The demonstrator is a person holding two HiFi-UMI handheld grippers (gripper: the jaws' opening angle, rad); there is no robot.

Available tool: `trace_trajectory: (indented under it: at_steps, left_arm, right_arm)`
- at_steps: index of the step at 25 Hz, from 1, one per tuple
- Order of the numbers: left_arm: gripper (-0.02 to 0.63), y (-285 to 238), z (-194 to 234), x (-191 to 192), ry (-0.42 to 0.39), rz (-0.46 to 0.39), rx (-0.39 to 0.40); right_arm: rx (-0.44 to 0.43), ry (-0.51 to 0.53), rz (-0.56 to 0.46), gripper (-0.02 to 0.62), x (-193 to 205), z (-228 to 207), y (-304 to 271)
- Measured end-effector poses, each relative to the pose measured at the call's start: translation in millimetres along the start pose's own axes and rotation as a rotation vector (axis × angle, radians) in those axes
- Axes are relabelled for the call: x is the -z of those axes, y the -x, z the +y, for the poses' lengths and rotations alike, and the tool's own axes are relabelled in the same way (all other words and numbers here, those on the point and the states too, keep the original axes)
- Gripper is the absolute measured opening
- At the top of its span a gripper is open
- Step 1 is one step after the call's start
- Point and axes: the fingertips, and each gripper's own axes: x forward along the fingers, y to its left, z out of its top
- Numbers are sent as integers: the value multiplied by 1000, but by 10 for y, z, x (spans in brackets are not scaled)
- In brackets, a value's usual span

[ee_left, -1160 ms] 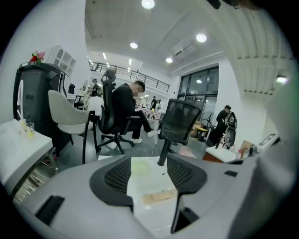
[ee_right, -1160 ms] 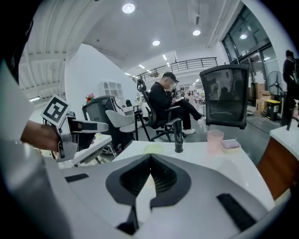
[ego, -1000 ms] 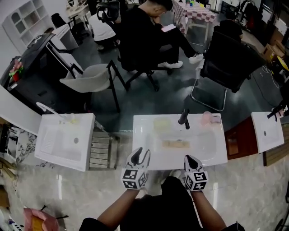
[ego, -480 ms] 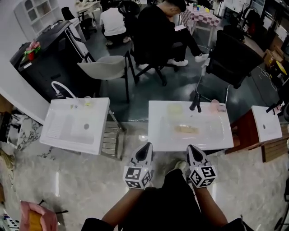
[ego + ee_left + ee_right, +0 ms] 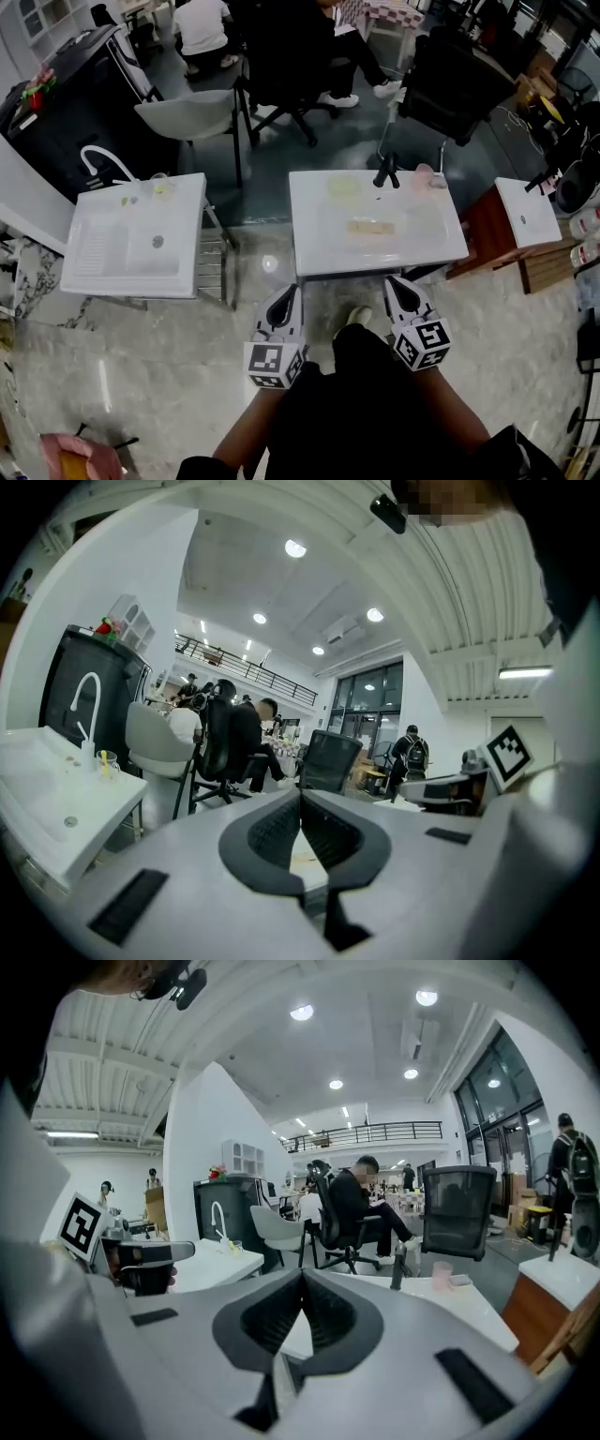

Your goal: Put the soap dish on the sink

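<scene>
Glossy pale stone floor (image 5: 141, 375) runs under the person, who stands back from the middle white sink (image 5: 309, 253). Nearest, the left gripper (image 5: 289, 296) and the right gripper (image 5: 396, 289) are held side by side, both short of the sink's front rim. The left jaws have just been closing and now meet with nothing between them. The right jaws are likewise pressed together and empty.

With nothing held, this reads as either an approach or a job already finished. If the dish is still to be shifted, one gripper should part its jaws before reaching in. It should then close across the dish's narrow width and carry it level to the ledge, clear of the tap.

The soap dish (image 5: 370, 227), as I take it, is the tan oblong lying flat in the middle of the basin, too small for detail. Behind it on the back ledge stand a pale round thing (image 5: 344, 187), the black tap (image 5: 385, 171) and a pink cup (image 5: 424, 175)
</scene>
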Motion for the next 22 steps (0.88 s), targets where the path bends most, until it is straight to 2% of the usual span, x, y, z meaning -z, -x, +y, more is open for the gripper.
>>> trace_trajectory:
  at_steps: [4,12,22]
  left_arm:
    - [11,152,-21,164,34,6,3]
    - [11,275,-172,117,-15,-3,-71]
    - [11,113,-697,237,-52,24,-107]
  right_arm:
    - [41,18,22,-2,117,-86,181]
    - [-17,8,-9,-2,182,-201,308]
    - [-28,0,-40,-2,135,-769,621]
